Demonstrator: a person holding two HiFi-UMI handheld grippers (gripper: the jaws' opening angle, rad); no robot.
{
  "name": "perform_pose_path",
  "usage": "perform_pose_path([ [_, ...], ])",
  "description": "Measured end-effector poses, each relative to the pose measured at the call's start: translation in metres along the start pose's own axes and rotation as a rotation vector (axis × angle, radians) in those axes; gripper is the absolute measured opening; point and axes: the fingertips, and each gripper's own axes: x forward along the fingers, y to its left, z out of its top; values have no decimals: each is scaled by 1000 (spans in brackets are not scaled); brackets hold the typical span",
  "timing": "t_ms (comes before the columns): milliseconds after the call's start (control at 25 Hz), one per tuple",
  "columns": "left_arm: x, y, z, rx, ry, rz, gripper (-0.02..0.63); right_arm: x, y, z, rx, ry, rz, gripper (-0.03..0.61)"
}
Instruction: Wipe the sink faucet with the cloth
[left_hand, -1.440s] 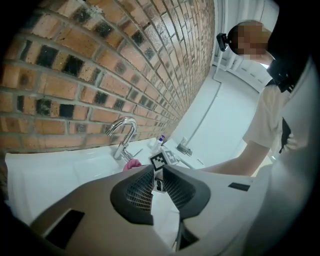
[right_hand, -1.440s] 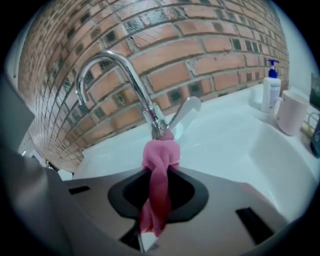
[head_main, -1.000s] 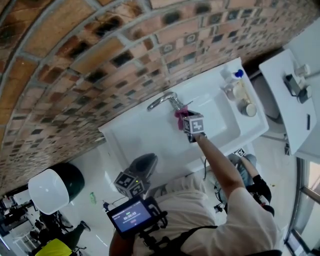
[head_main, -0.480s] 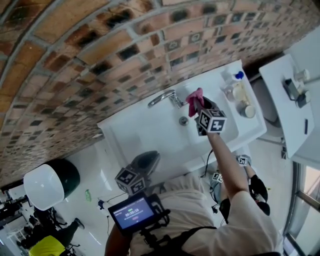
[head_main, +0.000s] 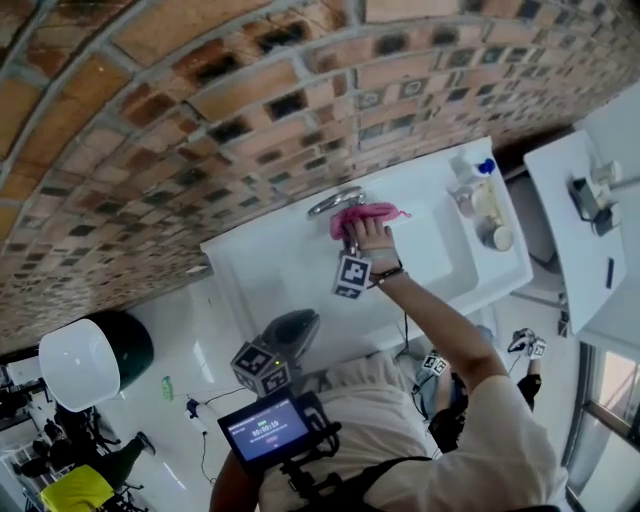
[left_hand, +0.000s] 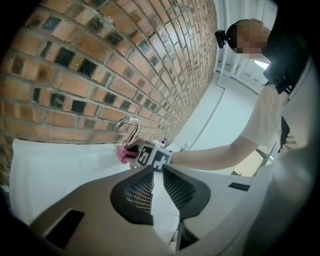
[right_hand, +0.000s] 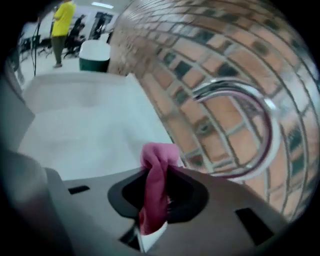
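Brick wall backs the white sink; the right gripper clamps the pink cloth, the faucet arching just ahead of its jaws — wiping seems underway, spout probably left. Well back, the left gripper hangs, jaws together, empty.

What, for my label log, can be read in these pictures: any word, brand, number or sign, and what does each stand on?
Small dark-framed blue screen at the person's chest: a line of light digits, too small to read.
Cubes with black-and-white square markers: patterns only, no words.
Pale bottles on the white sink's rim: any labels are too small to read.
No text is legible anywhere else.
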Motion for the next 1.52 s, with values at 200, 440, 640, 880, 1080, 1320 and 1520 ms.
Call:
perform_pose_path([
  [200,-11,5,-4,-22,-33,37,54,66,24,-25,-360,301,33,80],
  [440,-19,6,-6,-14,-37,56,54,92,27,-51,-695,546,38,77],
  [640,-13,-1,-6,0,-45,32,54,82,24,-53,-594,577,158,77],
  [880,-16,1,-5,14,-52,20,54,40,-3,-34,-141,348,251,77],
  [1080,-22,6,-7,-29,-64,16,54,20,-35,-57,169,293,314,77],
  [1320,-19,5,-8,-46,-39,-1,54,35,-54,-98,539,248,508,77],
  [1520,-16,6,-11,-38,-16,-11,54,63,-57,-110,879,181,761,72],
])
